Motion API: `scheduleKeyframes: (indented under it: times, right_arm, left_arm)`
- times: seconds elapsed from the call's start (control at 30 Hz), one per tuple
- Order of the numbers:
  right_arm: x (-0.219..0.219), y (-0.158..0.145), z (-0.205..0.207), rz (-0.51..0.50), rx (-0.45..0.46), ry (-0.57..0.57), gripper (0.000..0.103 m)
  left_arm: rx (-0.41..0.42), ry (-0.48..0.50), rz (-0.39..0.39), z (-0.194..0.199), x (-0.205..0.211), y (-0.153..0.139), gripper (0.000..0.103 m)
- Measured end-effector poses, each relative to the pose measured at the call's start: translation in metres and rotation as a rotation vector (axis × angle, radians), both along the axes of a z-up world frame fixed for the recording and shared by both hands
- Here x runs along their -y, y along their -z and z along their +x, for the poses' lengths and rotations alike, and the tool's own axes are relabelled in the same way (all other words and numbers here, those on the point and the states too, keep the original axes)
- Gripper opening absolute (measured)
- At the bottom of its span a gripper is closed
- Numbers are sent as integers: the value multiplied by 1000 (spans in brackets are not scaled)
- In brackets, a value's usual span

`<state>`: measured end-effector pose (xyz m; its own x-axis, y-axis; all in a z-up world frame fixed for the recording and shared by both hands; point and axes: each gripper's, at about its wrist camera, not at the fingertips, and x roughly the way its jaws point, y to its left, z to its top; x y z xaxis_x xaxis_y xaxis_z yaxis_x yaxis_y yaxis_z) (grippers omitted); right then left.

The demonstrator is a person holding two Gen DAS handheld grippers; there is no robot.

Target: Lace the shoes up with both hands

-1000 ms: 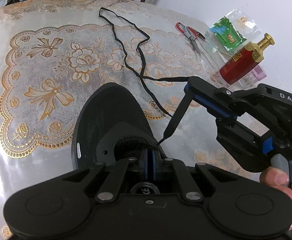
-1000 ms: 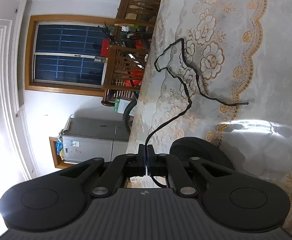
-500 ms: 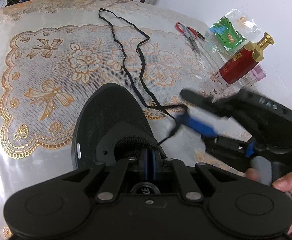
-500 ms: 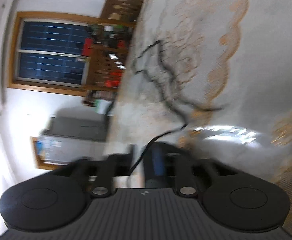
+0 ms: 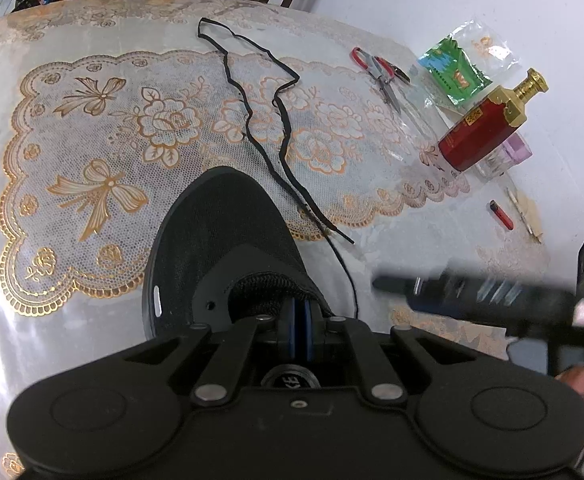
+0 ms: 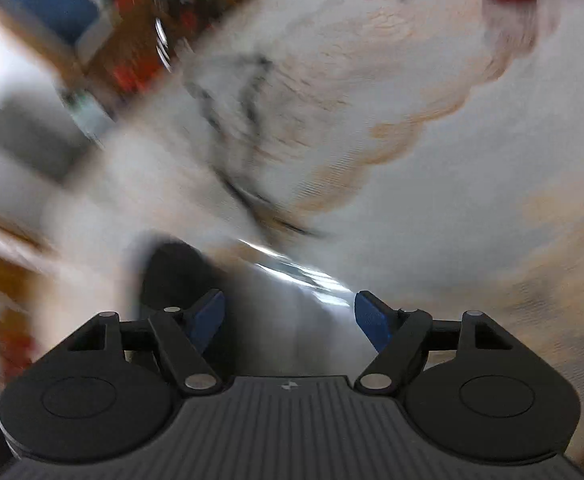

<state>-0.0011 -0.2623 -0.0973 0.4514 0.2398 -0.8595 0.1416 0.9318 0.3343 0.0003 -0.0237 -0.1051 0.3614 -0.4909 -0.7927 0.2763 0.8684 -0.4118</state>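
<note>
The black shoe (image 5: pixel 219 248) fills the near middle of the bench (image 5: pixel 63 312). Left of it, only the flat lace cloth (image 5: pixel 91 152) covers the bench, open for passing. Beyond the toe, a black shoelace (image 5: pixel 279 120) trails in loose loops towards the far edge and crosses that path. To the right, well apart, stand a red bottle (image 5: pixel 484 132), scissors (image 5: pixel 384 76), a green packet (image 5: pixel 454 76) and a small red lighter (image 5: pixel 500 214). Between the shoe and that clutter lies a bare strip, which the blurred right gripper (image 5: pixel 380 282) occupies.
</note>
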Motion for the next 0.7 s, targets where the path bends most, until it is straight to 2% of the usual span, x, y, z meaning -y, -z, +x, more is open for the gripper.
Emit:
scheduleKeyframes:
  times: [0.03, 0.17, 0.23, 0.3, 0.33, 0.37, 0.4, 0.53, 0.7]
  right_arm:
    - [1, 0, -2, -32, -13, -20, 71]
    - [10, -1, -18, 137, -84, 6, 67]
    - [-8, -5, -25, 84, -110, -33, 59]
    - [-32, -1, -28, -13, -133, -62, 33]
    - [-40, 3, -28, -27, -158, -59, 29]
    - [-45, 7, -27, -13, -183, -42, 21]
    - [-49, 11, -26, 7, -207, -24, 17]
    - [-63, 17, -19, -25, -259, 38, 14]
    - [-67, 21, -5, -46, -285, 40, 12]
  left_arm:
    - [0, -2, 0, 0, 0, 0, 5]
    - [8, 1, 7, -1, 1, 0, 5]
    - [11, 1, 10, -1, 2, 0, 5]
    - [11, -2, 10, -1, 2, 0, 5]
    - [12, -3, 10, -1, 2, 0, 5]
    - [13, -3, 10, -1, 2, 1, 5]
    - [14, -3, 8, -2, 1, 1, 5]
    - [16, -12, -10, -2, -2, 1, 5]
    - [17, -24, -29, -2, -4, 2, 5]
